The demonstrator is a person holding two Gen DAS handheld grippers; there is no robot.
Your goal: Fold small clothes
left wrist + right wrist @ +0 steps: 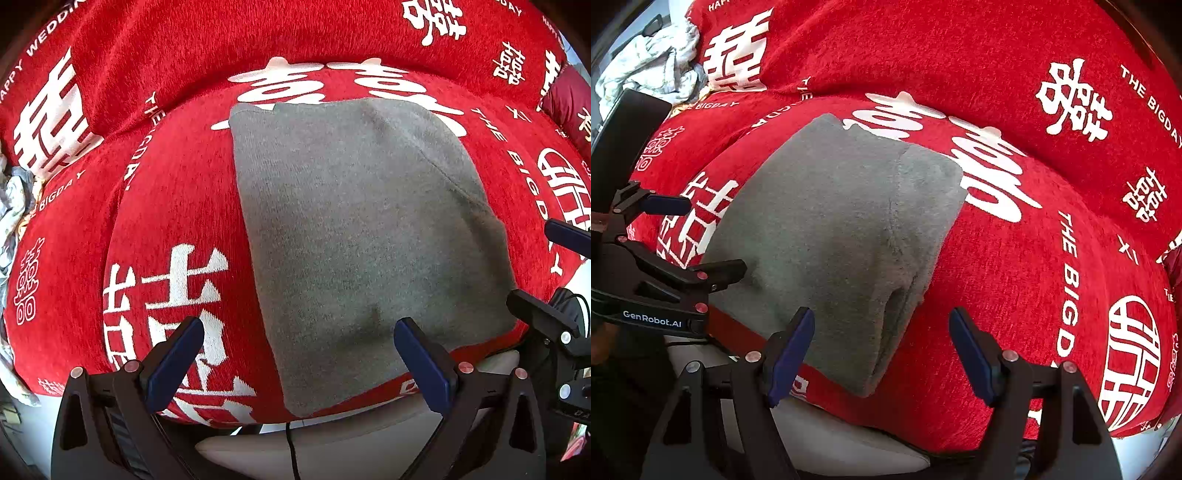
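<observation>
On red cover (177, 192), grey garment (354, 221), type unclear

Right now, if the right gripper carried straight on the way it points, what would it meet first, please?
Most likely the near right corner of the folded grey fleece garment lying on the red cover; the open right gripper hangs above that edge, though depth is unclear.
</observation>
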